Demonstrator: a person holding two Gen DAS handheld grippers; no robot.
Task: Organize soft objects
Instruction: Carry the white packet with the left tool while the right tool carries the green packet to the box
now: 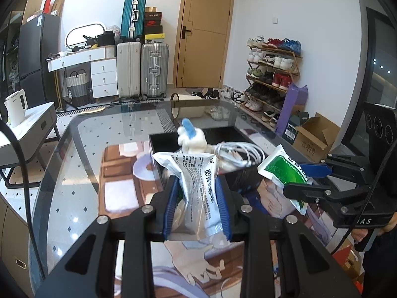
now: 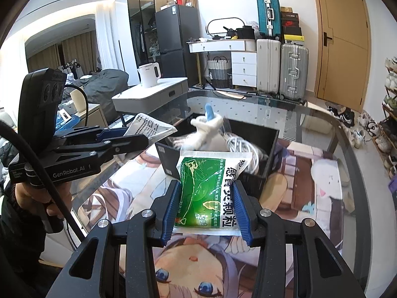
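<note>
Now I grip one sachet in my left gripper, the green sachet in my right gripper, both raised near the black bin for dropping.

Left wrist view: low over table, close behind its fingers, facing door. Right wrist view: same height, to its right, angled left toward fridge. Both share black box, suitcases.

You see a glossy plastic green sachet, a crinkled silvery foil sachet, a smooth glass table and a matt black box.
</note>
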